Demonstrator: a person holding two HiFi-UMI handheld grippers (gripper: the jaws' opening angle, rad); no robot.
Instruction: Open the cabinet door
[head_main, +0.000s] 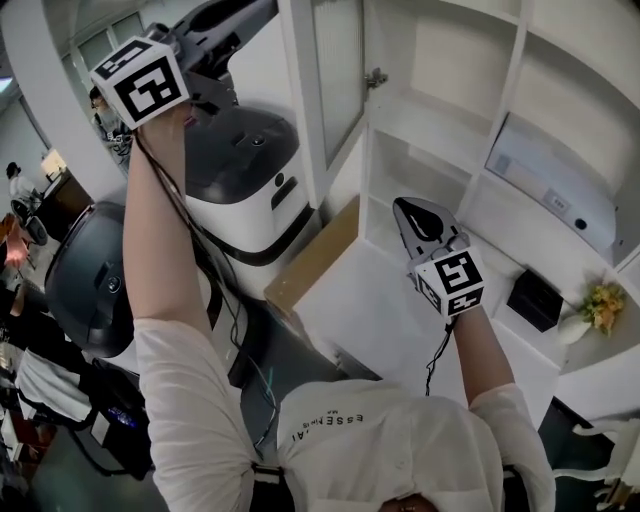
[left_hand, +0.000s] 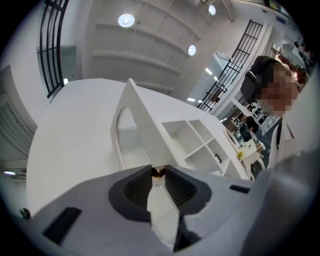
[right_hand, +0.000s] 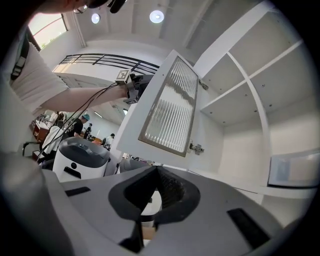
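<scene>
The white cabinet door (head_main: 335, 70) with a ribbed glass pane stands swung out from the open shelving (head_main: 440, 120), hanging on its hinge (head_main: 376, 77). My left gripper (head_main: 258, 14) reaches to the door's free edge. In the left gripper view its jaws (left_hand: 158, 170) are pinched on a small brownish knob, with the door (left_hand: 132, 135) edge-on ahead. The right gripper view shows that gripper (right_hand: 134, 86) at the edge of the door (right_hand: 170, 107). My right gripper (head_main: 412, 208) hovers lower, in front of the shelves, jaws together (right_hand: 159, 169) and empty.
A white and dark rounded machine (head_main: 240, 170) stands under the door, and a darker one (head_main: 90, 280) to its left. A cardboard box (head_main: 315, 255) sits beside the cabinet. A black box (head_main: 535, 298), yellow flowers (head_main: 603, 303) and a white device (head_main: 555, 185) occupy the shelves.
</scene>
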